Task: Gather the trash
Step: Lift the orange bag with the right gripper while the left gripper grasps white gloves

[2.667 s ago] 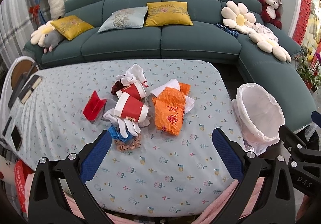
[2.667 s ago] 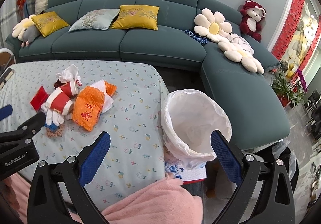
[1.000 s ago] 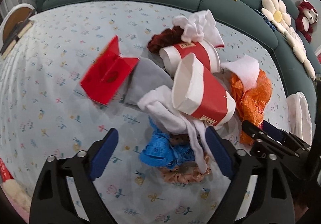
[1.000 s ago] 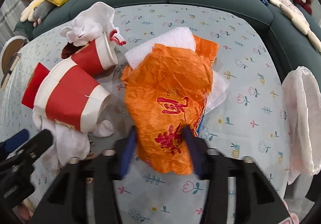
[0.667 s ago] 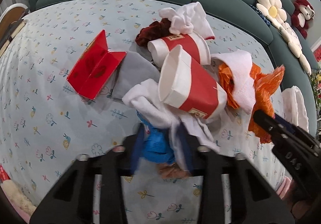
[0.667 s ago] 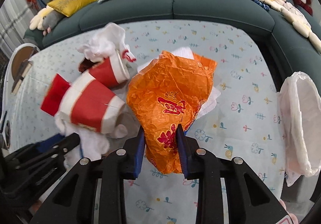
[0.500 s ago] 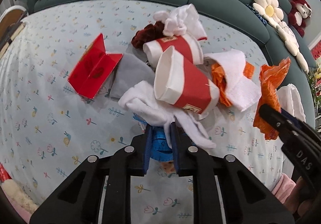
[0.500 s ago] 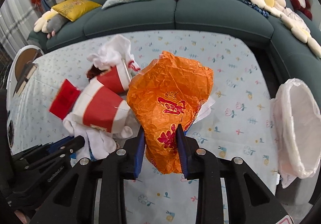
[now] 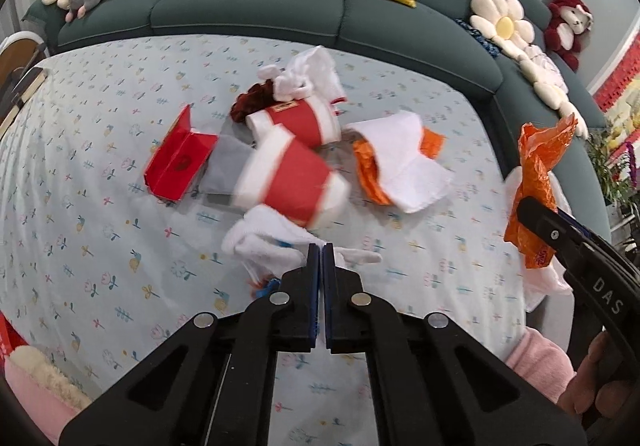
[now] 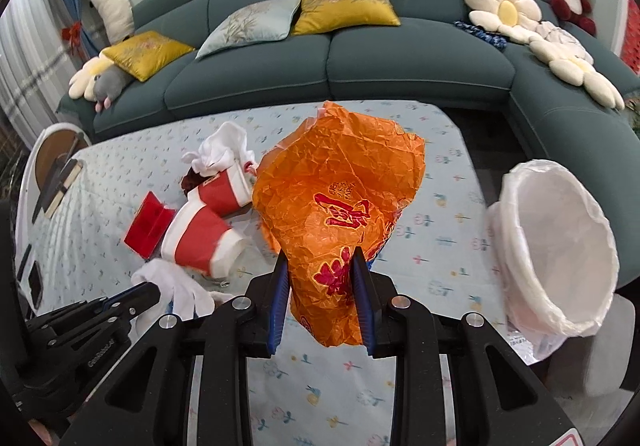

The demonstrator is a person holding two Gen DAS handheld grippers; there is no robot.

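My right gripper is shut on a crumpled orange plastic bag and holds it above the table, left of the white-lined trash bin; the bag also shows in the left wrist view. My left gripper has its jaws closed almost together at the near edge of the trash pile, over a white glove; whether anything is pinched I cannot tell. Two red-and-white paper cups lie on the pile, the near one blurred. A red folded card lies left of them.
White tissue over orange wrapper lies right of the cups. A white cloth and dark red scrap lie behind. The flowered tablecloth covers the table. A teal sofa with cushions stands behind.
My right gripper closed on the orange bag and lifted it toward the bin side. My left gripper closed at the pile's near edge and pulled back; the near cup shifted.
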